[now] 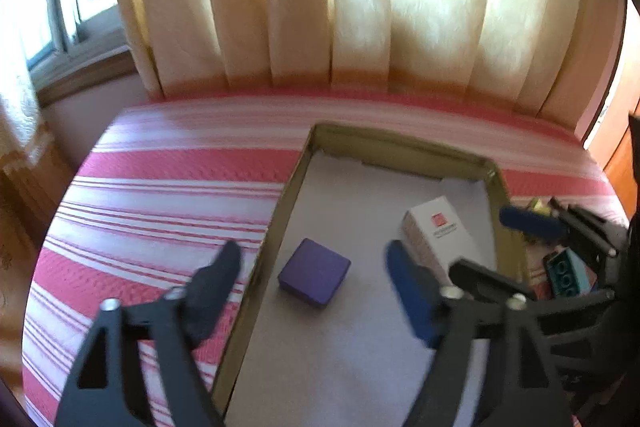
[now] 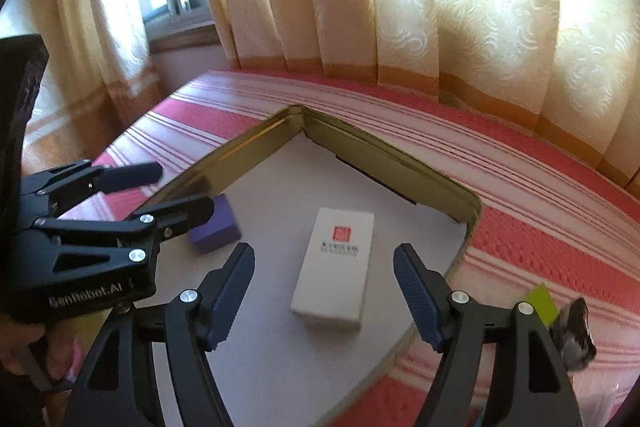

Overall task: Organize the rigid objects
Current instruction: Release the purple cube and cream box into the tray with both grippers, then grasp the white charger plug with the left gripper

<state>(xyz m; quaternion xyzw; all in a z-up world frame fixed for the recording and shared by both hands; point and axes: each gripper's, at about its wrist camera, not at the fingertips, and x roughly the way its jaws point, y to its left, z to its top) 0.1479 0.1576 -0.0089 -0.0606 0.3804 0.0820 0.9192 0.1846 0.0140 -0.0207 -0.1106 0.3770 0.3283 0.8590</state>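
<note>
Your left claw (image 1: 312,275) and right claw (image 2: 324,285) both gape wide, gripping nothing. The purple block (image 1: 314,273) and white box (image 2: 334,265) lie apart at centre frame inside the gold-rimmed tray (image 2: 384,151)

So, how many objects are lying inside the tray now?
2: a purple square block near the gold metal tray's left wall, and a white rectangular carton further right. Nothing seems hidden.

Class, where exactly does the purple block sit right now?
The purple block lies flat inside the tray, near its left wall, left of the white box; no claw touches it.
</note>
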